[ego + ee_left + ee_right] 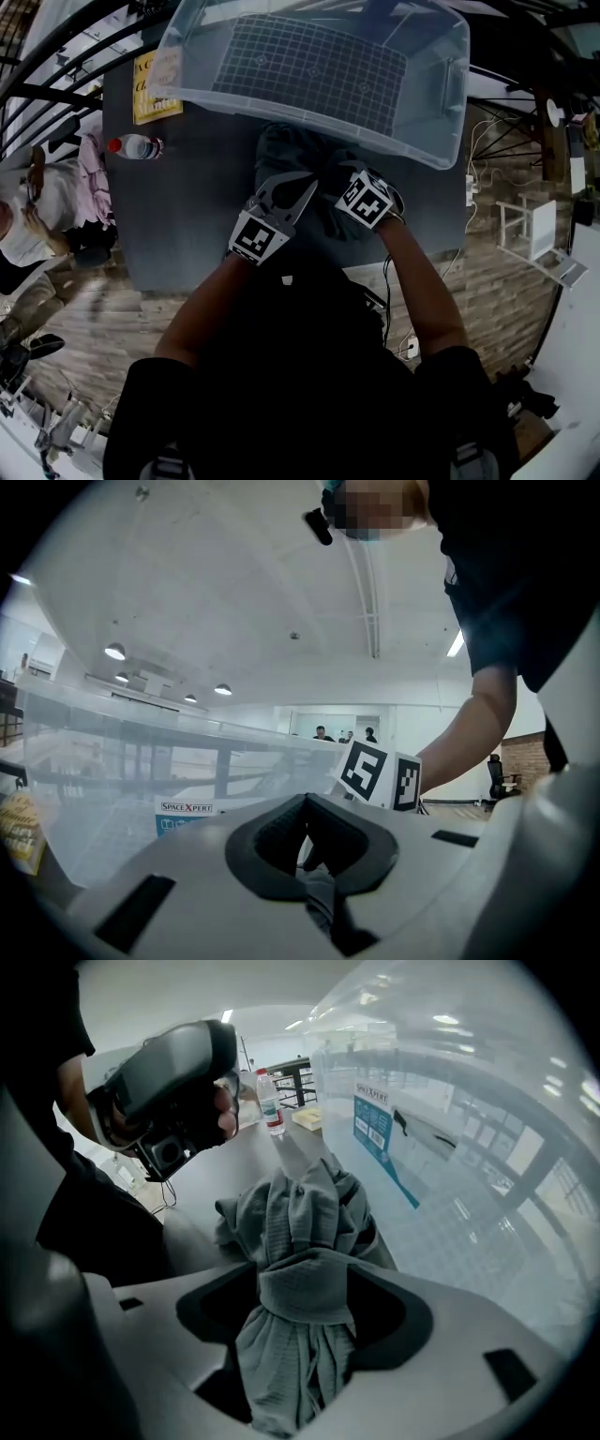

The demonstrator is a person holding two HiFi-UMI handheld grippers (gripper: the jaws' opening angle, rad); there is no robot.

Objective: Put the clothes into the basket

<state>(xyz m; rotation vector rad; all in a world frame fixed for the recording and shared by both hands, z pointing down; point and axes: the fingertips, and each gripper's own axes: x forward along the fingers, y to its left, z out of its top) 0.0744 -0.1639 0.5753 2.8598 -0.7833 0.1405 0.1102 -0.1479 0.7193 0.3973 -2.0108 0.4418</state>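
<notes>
1. On the tabletop (187,216), just beside the clear basket's (441,103) near wall, a grey garment (305,1213) lies bunched, outside the basket.
2. Right tool (305,1274) points down with jaws partly apart; the garment's gathered folds stand between them, not squeezed.
3. Left tool (309,187), close beside it, has its jaws together, holding nothing.
</notes>
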